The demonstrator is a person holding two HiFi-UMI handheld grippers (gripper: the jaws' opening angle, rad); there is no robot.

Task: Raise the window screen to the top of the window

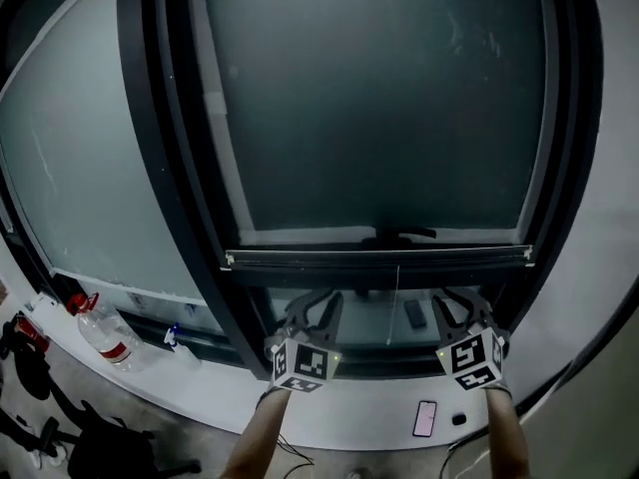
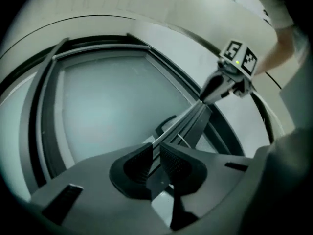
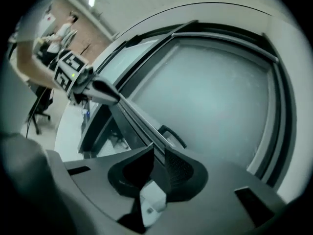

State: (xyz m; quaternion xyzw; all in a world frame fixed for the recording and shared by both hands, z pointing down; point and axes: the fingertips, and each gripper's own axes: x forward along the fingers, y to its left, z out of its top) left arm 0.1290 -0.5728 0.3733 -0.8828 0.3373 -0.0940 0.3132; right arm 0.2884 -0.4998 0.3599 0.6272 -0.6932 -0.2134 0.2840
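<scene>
Dim window glass (image 1: 100, 168) fills the background; the window screen's bottom rail (image 1: 379, 257) sits low, seemingly clamped by the left gripper (image 1: 318, 307) and the right gripper (image 1: 451, 305), either side of its middle.

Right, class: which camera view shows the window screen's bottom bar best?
The head view: the bottom bar shows whole, end to end. Each gripper view shows only a foreshortened stretch running away from its tongs: gripped in the left tongs in one, the right tongs in the other.
</scene>
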